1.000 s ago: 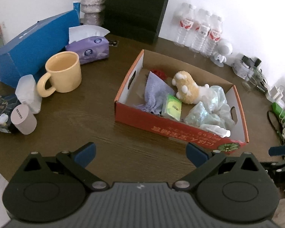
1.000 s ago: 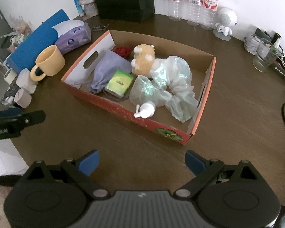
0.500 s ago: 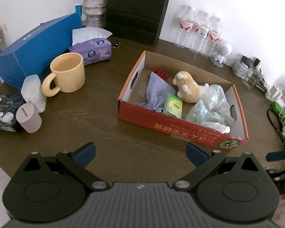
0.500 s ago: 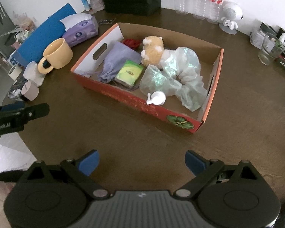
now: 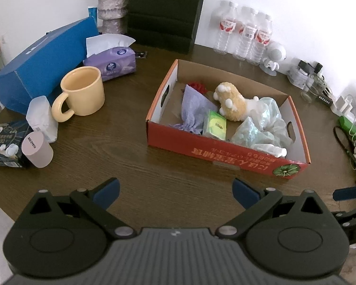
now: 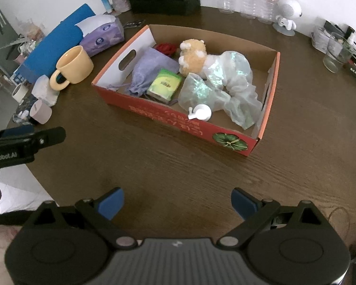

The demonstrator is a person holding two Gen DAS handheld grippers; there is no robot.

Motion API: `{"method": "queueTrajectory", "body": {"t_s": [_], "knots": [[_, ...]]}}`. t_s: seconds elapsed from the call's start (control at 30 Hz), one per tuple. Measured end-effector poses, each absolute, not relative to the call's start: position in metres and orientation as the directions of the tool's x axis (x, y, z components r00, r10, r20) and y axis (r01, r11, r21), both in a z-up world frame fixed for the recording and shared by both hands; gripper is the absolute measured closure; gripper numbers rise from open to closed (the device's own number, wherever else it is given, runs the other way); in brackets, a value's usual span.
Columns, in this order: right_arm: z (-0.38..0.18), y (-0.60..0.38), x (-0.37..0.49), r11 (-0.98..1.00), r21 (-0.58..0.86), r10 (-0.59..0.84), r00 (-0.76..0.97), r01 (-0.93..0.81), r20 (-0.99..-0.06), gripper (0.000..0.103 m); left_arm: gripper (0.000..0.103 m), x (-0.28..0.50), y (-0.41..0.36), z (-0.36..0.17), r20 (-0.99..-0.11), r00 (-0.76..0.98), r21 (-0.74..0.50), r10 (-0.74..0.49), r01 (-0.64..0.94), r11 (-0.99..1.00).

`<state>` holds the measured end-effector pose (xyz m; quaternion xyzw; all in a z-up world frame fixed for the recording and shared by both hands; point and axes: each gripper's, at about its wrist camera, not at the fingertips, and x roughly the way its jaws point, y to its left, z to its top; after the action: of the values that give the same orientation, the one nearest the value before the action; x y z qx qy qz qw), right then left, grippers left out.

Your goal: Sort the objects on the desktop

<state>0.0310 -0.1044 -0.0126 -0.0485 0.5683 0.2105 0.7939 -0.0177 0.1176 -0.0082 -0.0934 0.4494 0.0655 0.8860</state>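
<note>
Centrally on the bench (image 5: 135, 166), the box (image 5: 201, 148) bears inverted print; a pink cylinder (image 5: 36, 147) reads "HANA BEAR"; the left tool (image 5: 175, 191) and right tool (image 6: 178, 201) are released, "GenRobot.AI" printed.

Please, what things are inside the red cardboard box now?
Inside the red cardboard box lie a lilac pouch, a green packet, a plush toy, crumpled plastic bags, a white hook and something red. Whatever lies under the bags is hidden.

Dark wooden table (image 5: 135, 166) bearing cardboard box (image 5: 216, 152), mug (image 5: 83, 95).
</note>
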Motion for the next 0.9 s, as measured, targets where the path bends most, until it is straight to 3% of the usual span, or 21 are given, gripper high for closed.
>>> {"method": "queueTrajectory", "body": {"t_s": [0.9], "knots": [[-0.013, -0.112, 0.038, 0.917, 0.169, 0.28, 0.285, -0.36, -0.917, 0.005, 0.0, 0.0, 0.112, -0.009, -0.817, 0.577, -0.124, 0.002, -0.18, 0.976]]}}
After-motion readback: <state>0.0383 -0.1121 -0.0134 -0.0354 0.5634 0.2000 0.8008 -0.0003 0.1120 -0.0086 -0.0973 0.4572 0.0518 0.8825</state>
